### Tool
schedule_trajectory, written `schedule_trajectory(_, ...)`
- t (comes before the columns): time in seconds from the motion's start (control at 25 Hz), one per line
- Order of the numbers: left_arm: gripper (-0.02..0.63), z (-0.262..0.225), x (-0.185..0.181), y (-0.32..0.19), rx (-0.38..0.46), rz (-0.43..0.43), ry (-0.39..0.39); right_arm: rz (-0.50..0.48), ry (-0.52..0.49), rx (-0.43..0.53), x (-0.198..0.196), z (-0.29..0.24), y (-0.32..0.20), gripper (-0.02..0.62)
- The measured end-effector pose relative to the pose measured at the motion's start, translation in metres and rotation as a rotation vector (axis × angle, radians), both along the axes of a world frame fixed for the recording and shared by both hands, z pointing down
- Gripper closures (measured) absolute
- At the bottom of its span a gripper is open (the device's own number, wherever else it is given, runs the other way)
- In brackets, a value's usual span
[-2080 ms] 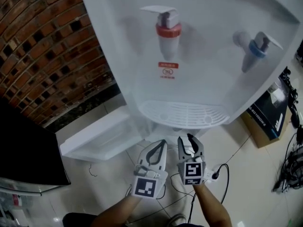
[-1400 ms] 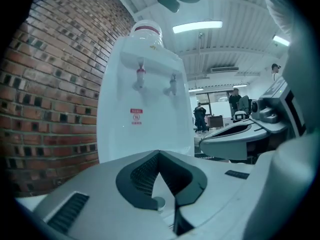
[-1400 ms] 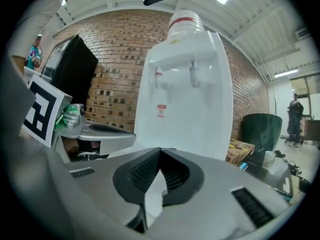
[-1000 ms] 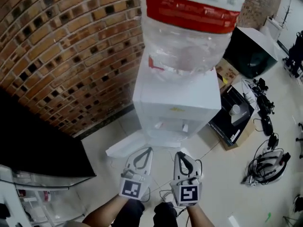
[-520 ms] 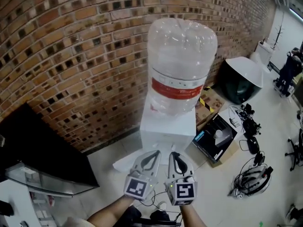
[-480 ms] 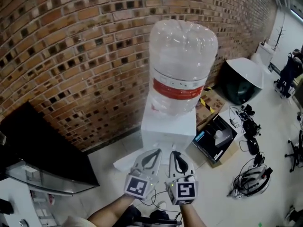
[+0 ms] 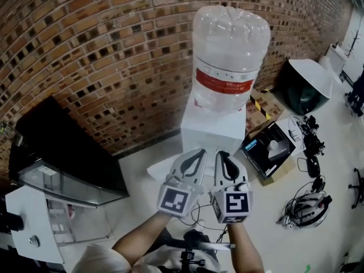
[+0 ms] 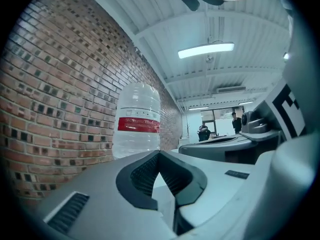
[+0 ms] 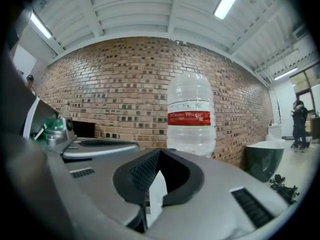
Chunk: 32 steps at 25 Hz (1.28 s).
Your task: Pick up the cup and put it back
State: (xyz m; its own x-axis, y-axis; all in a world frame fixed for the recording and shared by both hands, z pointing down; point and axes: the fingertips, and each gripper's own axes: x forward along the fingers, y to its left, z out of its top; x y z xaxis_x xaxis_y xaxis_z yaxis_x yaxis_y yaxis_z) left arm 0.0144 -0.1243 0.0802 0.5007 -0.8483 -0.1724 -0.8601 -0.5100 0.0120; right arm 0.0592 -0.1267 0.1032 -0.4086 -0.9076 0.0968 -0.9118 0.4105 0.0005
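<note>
No cup shows in any view. A white water dispenser (image 7: 213, 132) stands against the brick wall with a large clear bottle (image 7: 230, 56) with a red band on top. My left gripper (image 7: 200, 152) and right gripper (image 7: 222, 153) are held side by side in front of the dispenser, apart from it. Both are shut with nothing between the jaws. In the left gripper view the left gripper (image 8: 159, 154) points level toward the bottle (image 8: 137, 121). The right gripper (image 9: 159, 151) likewise faces the bottle (image 9: 191, 119), tips touching.
A black glass-fronted cabinet (image 7: 62, 158) stands at the left by the brick wall (image 7: 96, 50). Right of the dispenser lie a black box (image 7: 267, 149), a dark round bin (image 7: 304, 84) and cables with a headset (image 7: 304, 206) on the floor. People (image 8: 204, 132) stand far off.
Both grippers have risen together, staying shut and side by side. The head view has pulled away from the dispenser's taps and now takes in the whole bottle and the room.
</note>
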Motion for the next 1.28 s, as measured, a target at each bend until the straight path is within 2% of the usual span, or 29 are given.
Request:
schedule_trajectory(0.16,0.604,-0.007,-0.006,0.022,0.023,-0.003,0.006,-0.007,-0.009,-0.014,-0.004,-0.003,0.023,0.592)
schedule_trajectory(0.32,0.604,-0.010,-0.020,0.056,0.043,0.029,0.024,-0.002,-0.002,-0.009,-0.025,-0.006,0.055,0.592)
schedule_trajectory(0.56,0.604,-0.013,-0.073,0.124,0.042,0.073,0.076,0.053,0.012,0.006,-0.078,-0.008,0.127,0.592)
schedule_trajectory(0.8,0.604,-0.008,-0.121,0.180,0.007,0.093,0.064,0.097,-0.002,-0.008,-0.118,-0.007,0.191,0.592)
schedule_trajectory(1.0,0.604,-0.014,-0.123,0.206,0.030,0.098,0.034,0.099,0.010,0.007,-0.118,-0.011,0.217,0.594)
schedule_trajectory(1.28,0.604,-0.023,-0.103,0.220,0.042,0.102,0.026,0.104,0.010,0.021,-0.101,-0.018,0.232,0.594)
